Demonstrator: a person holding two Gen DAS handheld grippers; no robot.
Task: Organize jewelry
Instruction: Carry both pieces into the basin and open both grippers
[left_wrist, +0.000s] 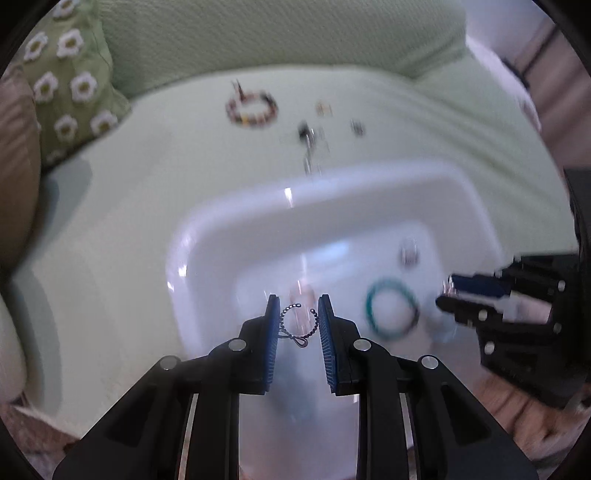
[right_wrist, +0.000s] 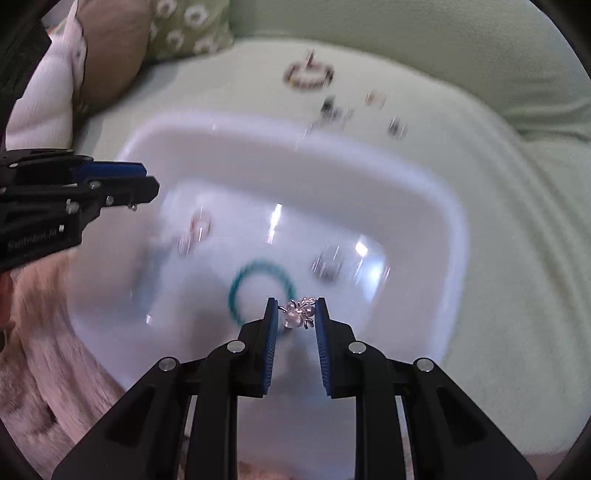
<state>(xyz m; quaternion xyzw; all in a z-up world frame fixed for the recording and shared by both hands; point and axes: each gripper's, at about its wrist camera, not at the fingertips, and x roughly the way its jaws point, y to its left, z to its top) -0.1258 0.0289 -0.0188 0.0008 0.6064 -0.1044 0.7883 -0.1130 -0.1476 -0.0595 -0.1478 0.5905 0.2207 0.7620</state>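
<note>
My left gripper (left_wrist: 297, 315) is shut on a silver beaded ring with a bow (left_wrist: 295, 326), held above the white tray (left_wrist: 332, 192). My right gripper (right_wrist: 295, 314) is shut on a silver pearl spider brooch (right_wrist: 298, 312), also above the tray (right_wrist: 280, 147). A teal bracelet (left_wrist: 391, 314) (right_wrist: 258, 288) and small silver pieces (left_wrist: 409, 253) (right_wrist: 327, 266) lie in the tray. The right gripper shows at the right of the left wrist view (left_wrist: 448, 295). The left gripper shows at the left of the right wrist view (right_wrist: 147, 184).
On the pale green sofa seat beyond the tray lie a beaded bracelet (left_wrist: 252, 109) (right_wrist: 308, 75) and several small jewelry pieces (left_wrist: 310, 136) (right_wrist: 332, 107). A green flowered cushion (left_wrist: 70, 88) sits at the back left. A brown cushion (right_wrist: 110, 48) sits beside it.
</note>
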